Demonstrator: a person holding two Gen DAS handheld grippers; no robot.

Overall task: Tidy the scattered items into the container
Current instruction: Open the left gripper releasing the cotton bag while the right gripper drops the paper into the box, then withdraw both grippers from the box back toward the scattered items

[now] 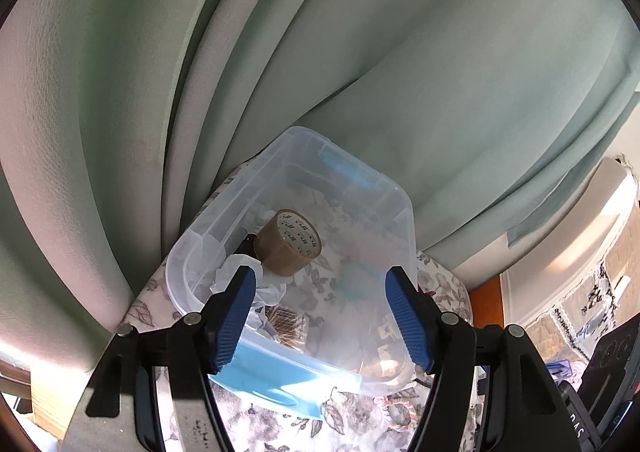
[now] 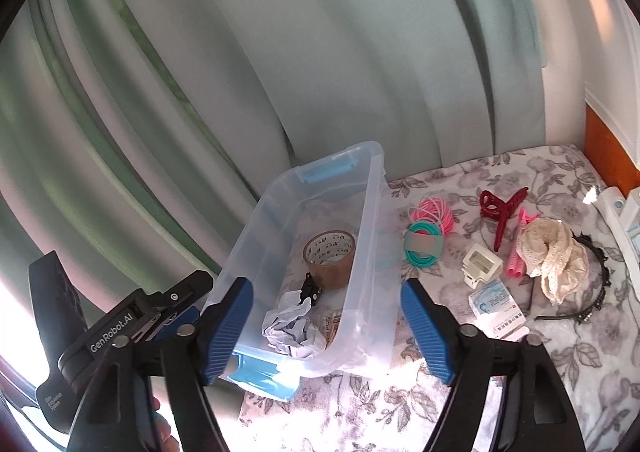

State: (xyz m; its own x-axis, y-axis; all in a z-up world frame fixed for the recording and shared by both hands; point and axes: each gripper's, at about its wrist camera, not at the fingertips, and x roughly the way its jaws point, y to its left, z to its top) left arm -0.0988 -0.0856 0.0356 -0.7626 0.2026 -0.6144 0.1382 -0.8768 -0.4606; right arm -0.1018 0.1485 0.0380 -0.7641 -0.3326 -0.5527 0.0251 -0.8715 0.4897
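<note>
A clear plastic bin (image 2: 372,220) with blue latches stands on a floral cloth; it also shows in the left wrist view (image 1: 404,212). Inside lie a brown tape roll (image 2: 330,258) (image 1: 288,242), crumpled white paper (image 2: 288,328) (image 1: 236,272), a small black clip (image 2: 311,290) and a striped packet (image 1: 286,326). My left gripper (image 1: 320,316) is open and empty over the bin's near end. My right gripper (image 2: 326,332) is open and empty, straddling the bin's near right wall. Right of the bin lie pink (image 2: 434,214) and teal (image 2: 422,244) cord coils.
Also on the cloth (image 2: 500,168): a red claw clip (image 2: 502,212), a cream clip (image 2: 482,264), pink rollers (image 2: 516,264), a lace scrunchie (image 2: 554,248), paper sachets (image 2: 498,310), a black headband (image 2: 596,284). Pale green curtains (image 2: 320,52) hang behind. A wooden edge (image 2: 604,156) stands at far right.
</note>
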